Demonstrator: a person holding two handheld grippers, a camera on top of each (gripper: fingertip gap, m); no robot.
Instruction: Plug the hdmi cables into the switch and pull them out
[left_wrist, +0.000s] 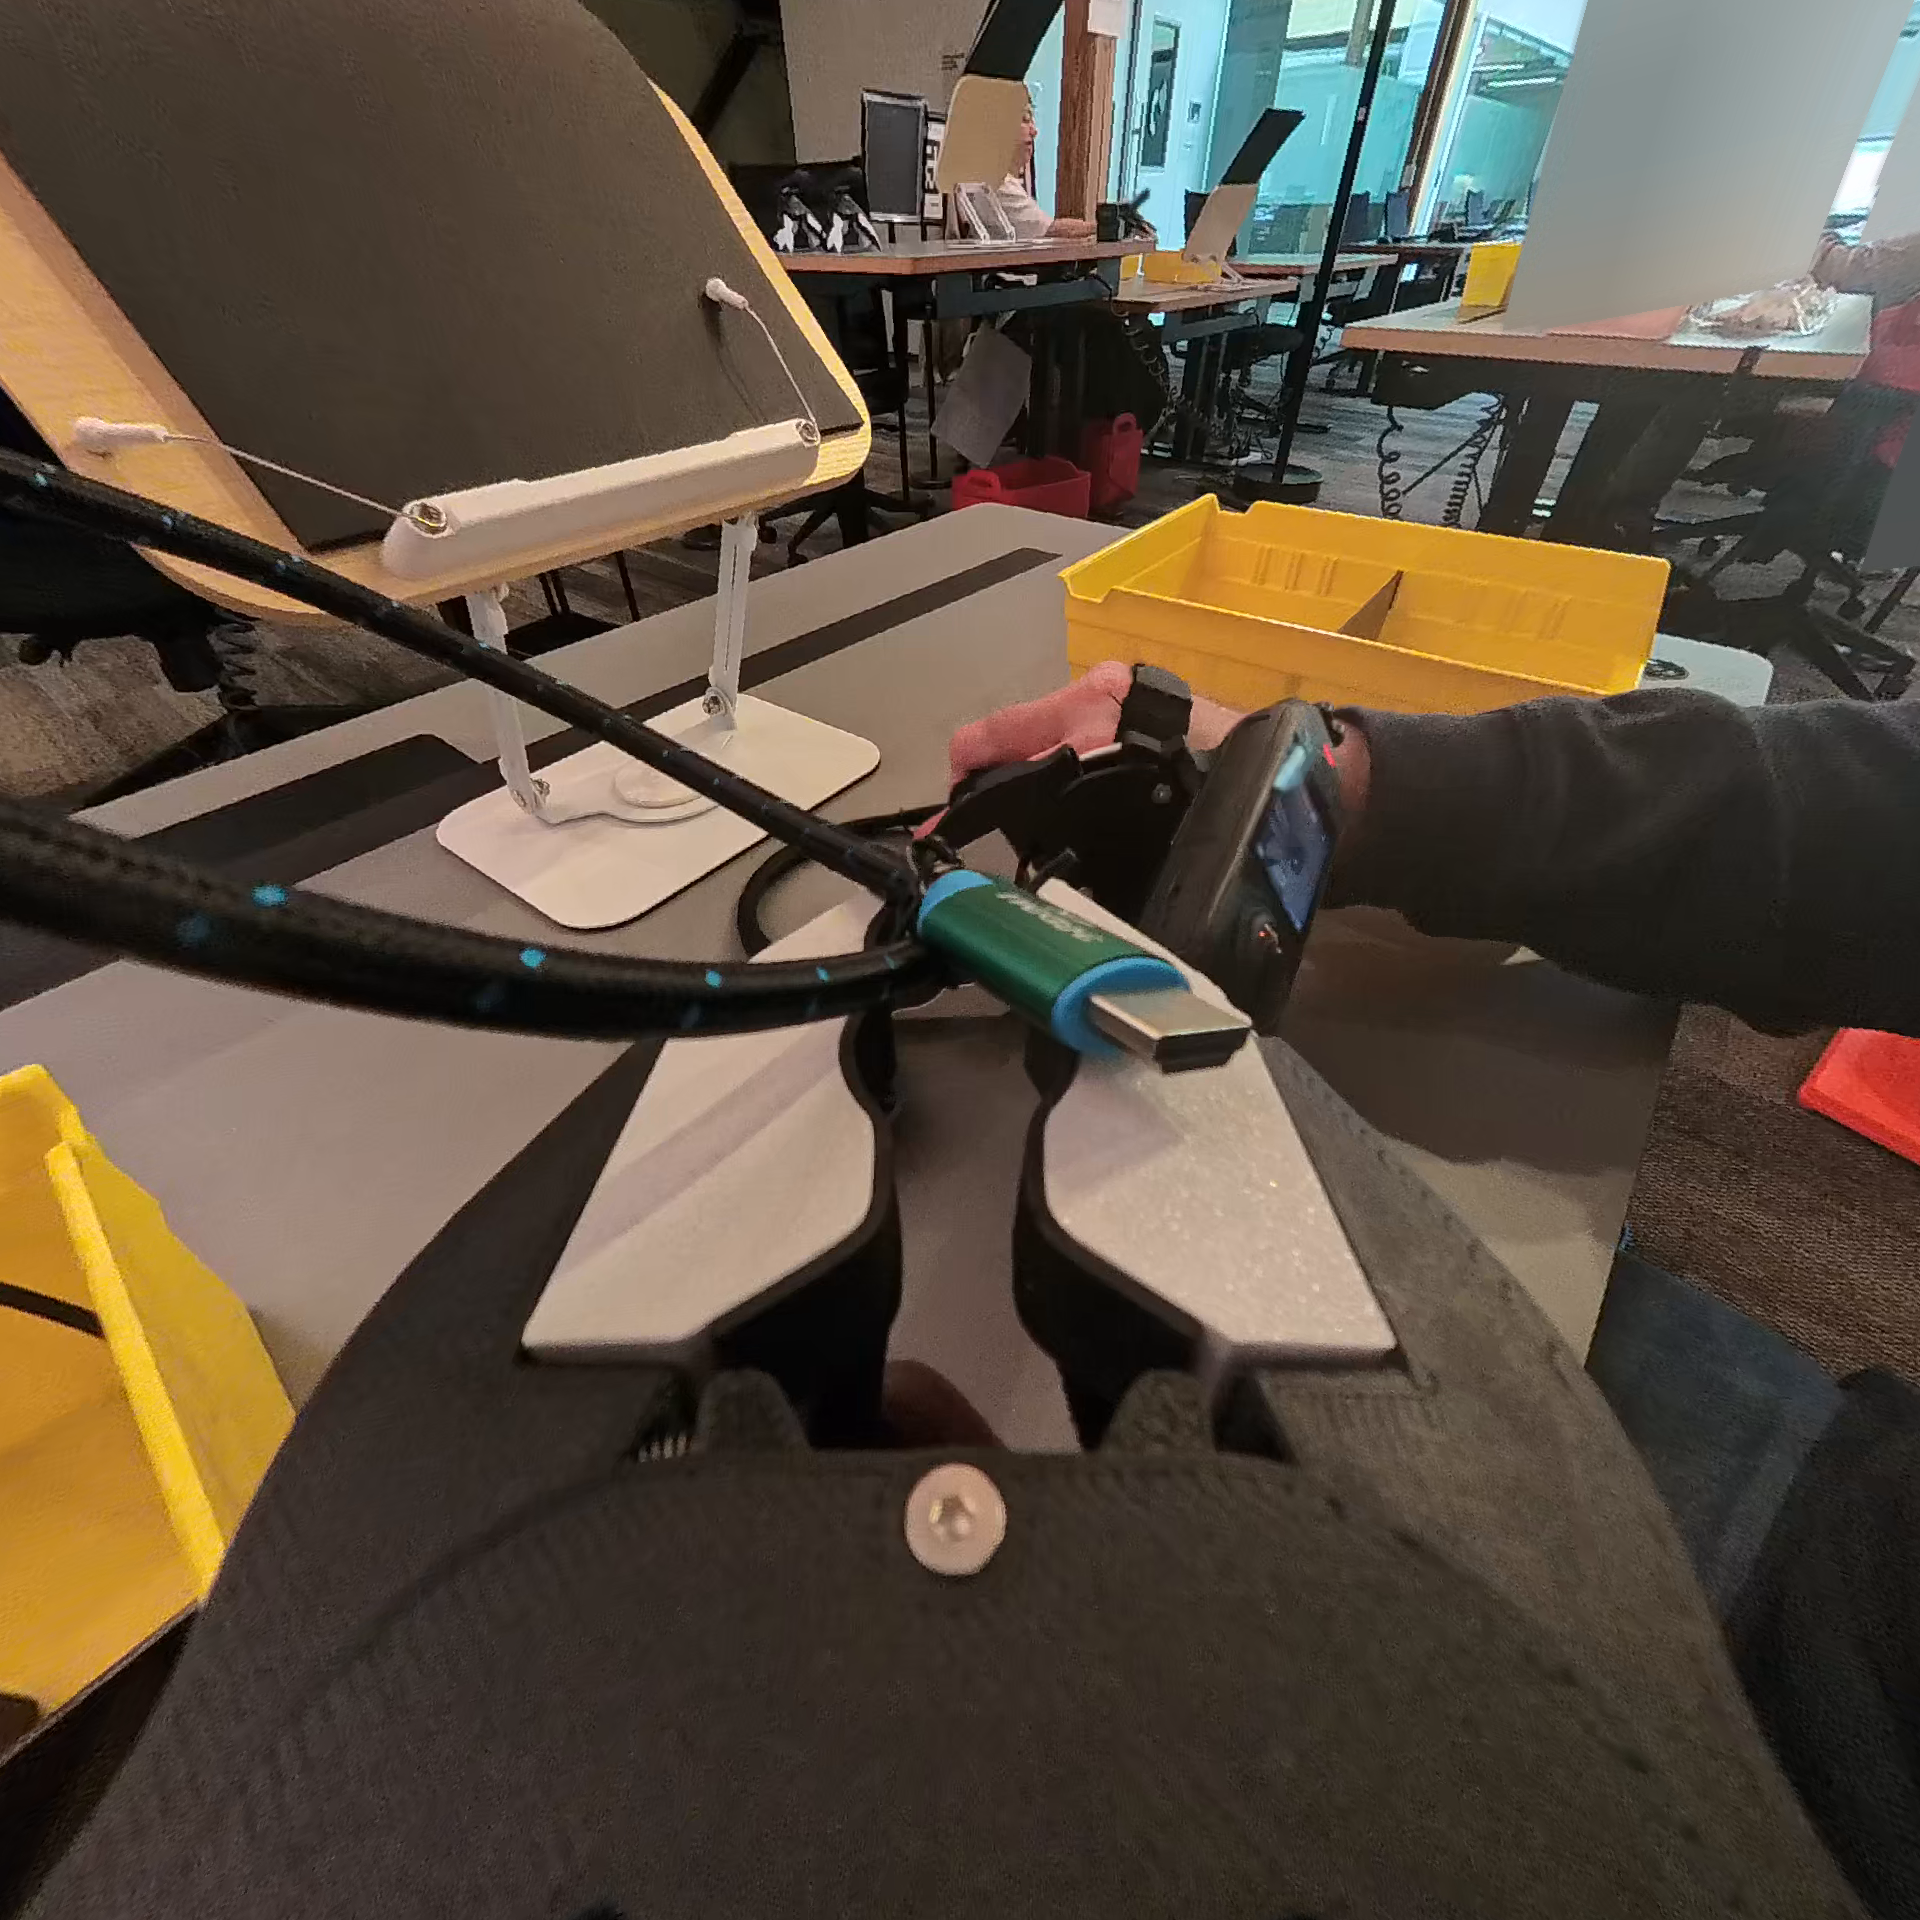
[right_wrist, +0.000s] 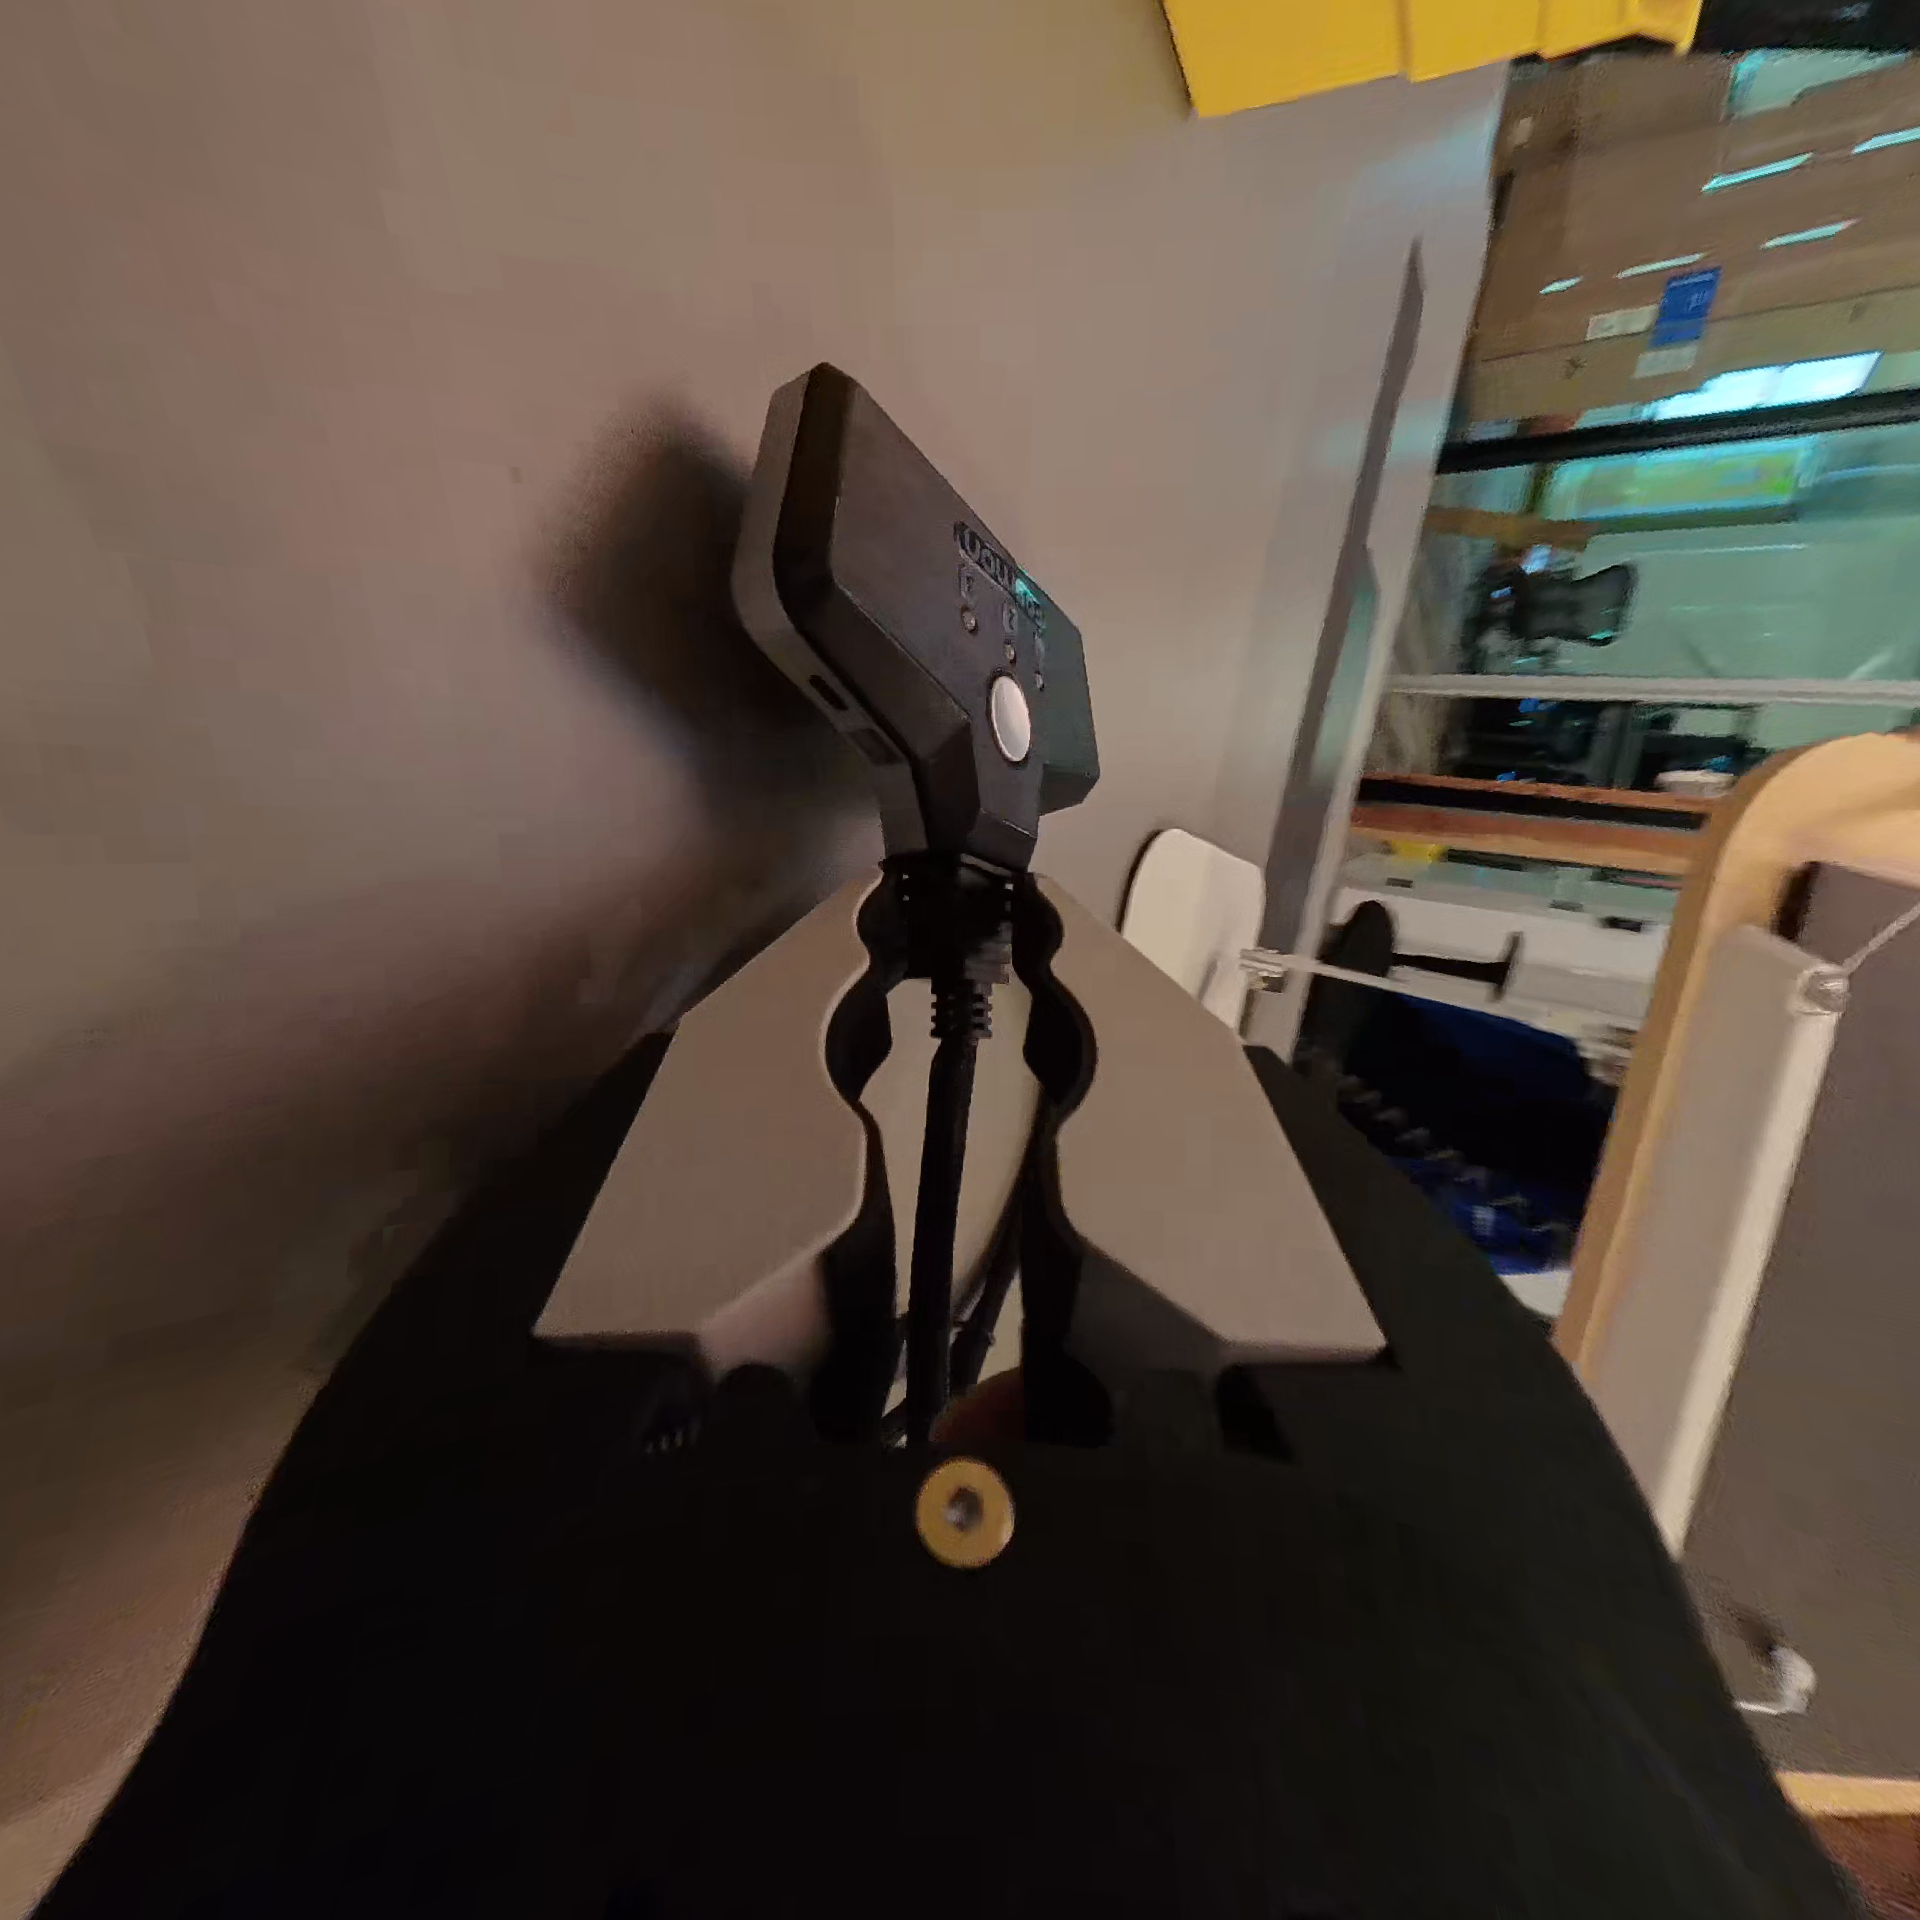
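My left gripper (left_wrist: 920, 925) is shut on a black braided HDMI cable (left_wrist: 416, 951), right behind its green and blue connector (left_wrist: 1049, 971). The bare metal plug (left_wrist: 1184, 1029) points right, toward the camera (left_wrist: 1278, 842) on the right gripper, which a sleeved hand (left_wrist: 1039, 717) holds low over the grey table (left_wrist: 312, 1122). In the right wrist view, my right gripper (right_wrist: 956, 883) is shut on the neck of the black HDMI switch (right_wrist: 914, 623), where its own thin cable (right_wrist: 940, 1195) leaves. The switch has a white button (right_wrist: 1010, 717). No cable is plugged into the ports I can see.
A yellow divided bin (left_wrist: 1351, 603) stands at the back right of the table and another yellow bin (left_wrist: 104, 1351) at the near left. A white stand (left_wrist: 665, 810) carries a tilted wood-edged board (left_wrist: 416, 260). Desks and people are farther back. Tip to tip, the grippers are about 20 cm apart.
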